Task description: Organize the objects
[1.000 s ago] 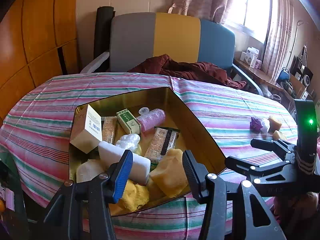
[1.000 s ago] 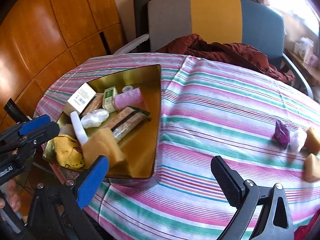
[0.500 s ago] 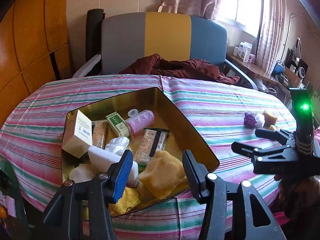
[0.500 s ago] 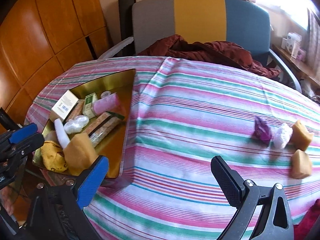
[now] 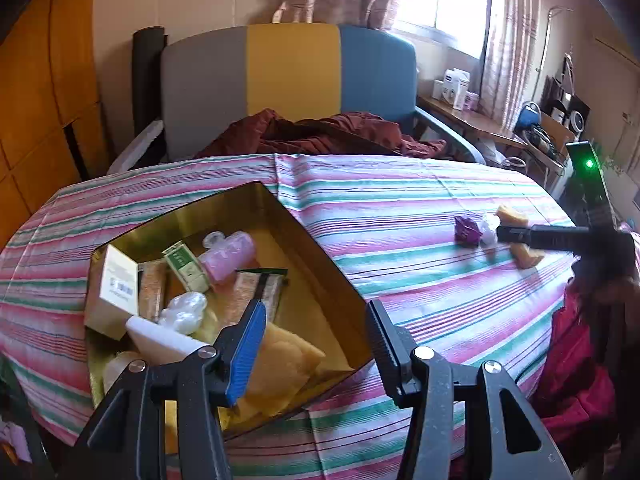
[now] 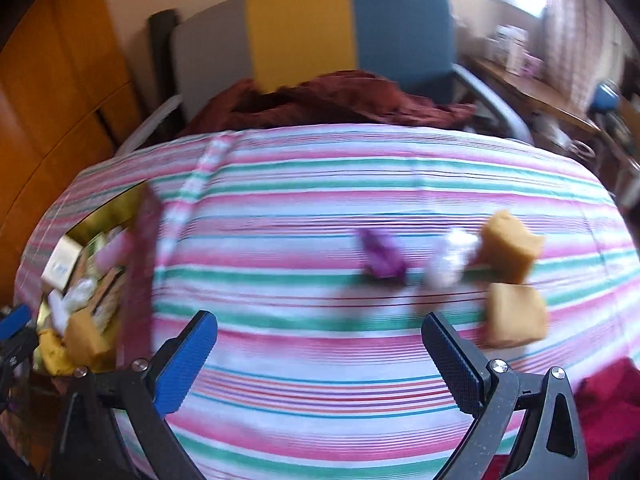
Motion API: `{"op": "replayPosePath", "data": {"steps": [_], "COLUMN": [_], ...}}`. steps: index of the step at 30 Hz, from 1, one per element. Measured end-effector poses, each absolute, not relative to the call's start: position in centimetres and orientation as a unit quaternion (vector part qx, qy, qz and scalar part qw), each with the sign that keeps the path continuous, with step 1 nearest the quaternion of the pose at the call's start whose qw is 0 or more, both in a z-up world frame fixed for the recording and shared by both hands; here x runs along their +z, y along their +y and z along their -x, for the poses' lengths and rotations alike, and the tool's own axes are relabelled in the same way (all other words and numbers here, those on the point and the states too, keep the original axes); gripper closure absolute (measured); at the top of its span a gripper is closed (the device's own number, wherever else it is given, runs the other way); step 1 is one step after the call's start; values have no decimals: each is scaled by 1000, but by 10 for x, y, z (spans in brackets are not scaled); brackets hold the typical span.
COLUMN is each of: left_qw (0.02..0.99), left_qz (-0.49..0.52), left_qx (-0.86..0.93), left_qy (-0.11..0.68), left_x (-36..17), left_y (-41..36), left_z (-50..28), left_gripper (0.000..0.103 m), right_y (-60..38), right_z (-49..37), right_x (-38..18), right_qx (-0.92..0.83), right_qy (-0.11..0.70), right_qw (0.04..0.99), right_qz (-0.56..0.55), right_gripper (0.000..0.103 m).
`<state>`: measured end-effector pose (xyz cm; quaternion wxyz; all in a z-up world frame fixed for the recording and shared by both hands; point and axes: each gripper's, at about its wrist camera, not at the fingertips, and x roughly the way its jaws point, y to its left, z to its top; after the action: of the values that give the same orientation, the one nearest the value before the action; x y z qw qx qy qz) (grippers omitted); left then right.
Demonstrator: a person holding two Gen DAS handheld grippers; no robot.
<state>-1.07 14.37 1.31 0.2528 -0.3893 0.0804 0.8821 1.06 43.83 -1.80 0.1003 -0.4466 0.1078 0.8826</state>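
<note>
A gold tray [image 5: 320,248] on the striped table holds a cream box [image 5: 114,280], a green box [image 5: 186,266], a pink bottle [image 5: 232,254], snack bars [image 5: 260,288] and a yellow sponge [image 5: 280,364]. My left gripper [image 5: 316,320] hovers open and empty over its near corner. My right gripper [image 6: 318,328] is open and empty above the cloth, short of a purple wrapper [image 6: 382,256], a white wrapper [image 6: 446,260] and two yellow sponge pieces [image 6: 508,248] [image 6: 514,314]. The tray [image 6: 120,204] sits at that view's left edge. The right wrist view is blurred.
A grey, yellow and blue chair [image 5: 292,76] with a maroon cloth [image 5: 320,132] stands behind the table. Wood panelling [image 5: 48,92] is on the left, a cluttered side shelf [image 5: 480,120] on the right. Red fabric [image 5: 576,368] lies at the table's near right edge.
My right gripper has swung right across the table, so the loose pieces now lie just ahead of it. The left gripper drifted slightly. Both stay open as before.
</note>
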Motion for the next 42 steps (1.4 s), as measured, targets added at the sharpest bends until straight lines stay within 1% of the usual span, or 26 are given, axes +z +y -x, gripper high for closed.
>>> {"op": "replayPosePath", "data": {"steps": [5, 8, 13, 16, 27, 35, 38, 42], "left_qw": [265, 275, 299, 316, 371, 394, 397, 396], "left_qz": [396, 399, 409, 419, 453, 474, 490, 492], "left_qx": [875, 870, 855, 843, 803, 781, 771, 769], "left_qy": [87, 96, 112, 119, 113, 105, 91, 92], "left_x": [10, 10, 6, 0, -15, -32, -38, -46], "left_y": [157, 170, 194, 213, 285, 332, 344, 357], "left_z": [12, 11, 11, 11, 25, 40, 51, 59], "left_gripper": [51, 51, 51, 51, 51, 51, 51, 51], "right_y": [505, 546, 603, 617, 612, 606, 601, 602], "right_z": [-28, -41, -69, -77, -76, -71, -67, -63], "right_x": [-18, -25, -47, -54, -53, -60, -62, -65], "right_qx": [871, 859, 829, 811, 813, 810, 811, 809], "right_qy": [137, 170, 269, 303, 303, 296, 286, 282], "right_qw": [170, 217, 275, 290, 270, 250, 242, 238], "right_qz": [441, 431, 407, 407, 417, 441, 450, 458], "right_gripper": [0, 0, 0, 0, 0, 0, 0, 0]}}
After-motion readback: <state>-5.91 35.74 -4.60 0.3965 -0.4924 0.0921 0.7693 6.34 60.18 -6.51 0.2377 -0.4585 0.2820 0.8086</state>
